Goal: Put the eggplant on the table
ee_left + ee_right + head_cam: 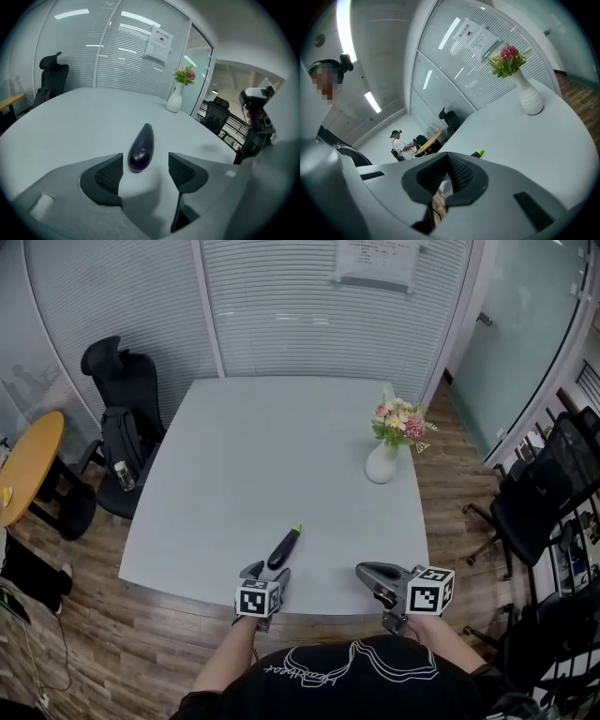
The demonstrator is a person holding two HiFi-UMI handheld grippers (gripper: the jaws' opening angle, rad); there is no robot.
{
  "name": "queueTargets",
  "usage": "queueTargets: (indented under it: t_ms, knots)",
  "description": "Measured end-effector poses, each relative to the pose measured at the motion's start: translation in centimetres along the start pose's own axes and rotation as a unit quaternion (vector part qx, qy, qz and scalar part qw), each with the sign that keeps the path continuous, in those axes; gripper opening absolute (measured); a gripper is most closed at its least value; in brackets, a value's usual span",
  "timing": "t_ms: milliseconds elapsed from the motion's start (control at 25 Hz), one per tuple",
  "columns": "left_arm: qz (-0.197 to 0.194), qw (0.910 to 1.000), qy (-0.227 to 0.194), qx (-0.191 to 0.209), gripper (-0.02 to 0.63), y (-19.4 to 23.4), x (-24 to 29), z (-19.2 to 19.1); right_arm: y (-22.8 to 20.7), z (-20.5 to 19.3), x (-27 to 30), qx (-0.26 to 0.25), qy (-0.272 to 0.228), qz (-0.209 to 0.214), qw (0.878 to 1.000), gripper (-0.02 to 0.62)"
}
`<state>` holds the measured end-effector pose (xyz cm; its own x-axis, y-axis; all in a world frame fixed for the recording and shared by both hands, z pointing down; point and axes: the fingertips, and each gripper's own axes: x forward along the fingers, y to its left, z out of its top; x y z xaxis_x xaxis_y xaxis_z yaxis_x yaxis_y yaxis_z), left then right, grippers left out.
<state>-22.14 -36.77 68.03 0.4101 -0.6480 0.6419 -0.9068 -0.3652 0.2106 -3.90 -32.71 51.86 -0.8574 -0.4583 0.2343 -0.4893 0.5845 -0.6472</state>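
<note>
A dark purple eggplant [284, 547] with a green stem lies on the white table [253, 446] near its front edge. My left gripper [265, 571] stands open around the fruit's rounded end. In the left gripper view the eggplant [141, 147] rests on the table between the two pads, close to the left pad [108, 175] and with a clear gap to the right one. My right gripper [362, 570] hovers at the table's front edge to the right, holding nothing. Its pads meet at the tips in the right gripper view [449, 157], where only the green stem [477, 153] shows past them.
A white vase of flowers [382, 465] stands at the table's right side. Black office chairs sit at the left [127, 381] and right [534, 507]. An orange round table [28, 465] is at far left. A person [398, 143] sits in the distance.
</note>
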Motion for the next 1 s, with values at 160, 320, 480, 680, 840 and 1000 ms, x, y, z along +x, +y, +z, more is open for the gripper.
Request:
queueTargets:
  t_ms: [160, 320, 480, 680, 840, 1000]
  knots:
    - [-0.008, 0.9994, -0.035, -0.006, 0.290, 0.3, -2.6, 1.9, 0.8, 0.3, 0.6, -0.004, -0.009, 0.022, 1.000, 0.008]
    - [-0.047, 0.9959, -0.070, -0.033, 0.288, -1.1, -6.4, 5.2, 1.4, 0.8, 0.6, -0.016, -0.014, 0.037, 0.999, 0.008]
    - [-0.117, 0.9850, -0.125, -0.022, 0.287, -5.6, -10.5, 9.7, 1.9, 1.6, 0.2, -0.028, -0.023, 0.042, 0.998, 0.008]
    - [-0.194, 0.9694, -0.150, -0.012, 0.257, -10.5, -13.8, 12.5, 3.5, 2.3, 0.0, -0.071, -0.030, 0.053, 0.996, 0.008]
    - [-0.249, 0.9522, -0.176, -0.001, 0.133, -13.3, -15.3, 13.5, 4.6, 2.6, 0.0, -0.089, -0.038, 0.073, 0.993, 0.008]
    - [-0.261, 0.9478, -0.184, 0.004, 0.045, -14.2, -15.9, 13.8, 5.2, 2.6, 0.0, -0.094, -0.040, 0.074, 0.992, 0.008]
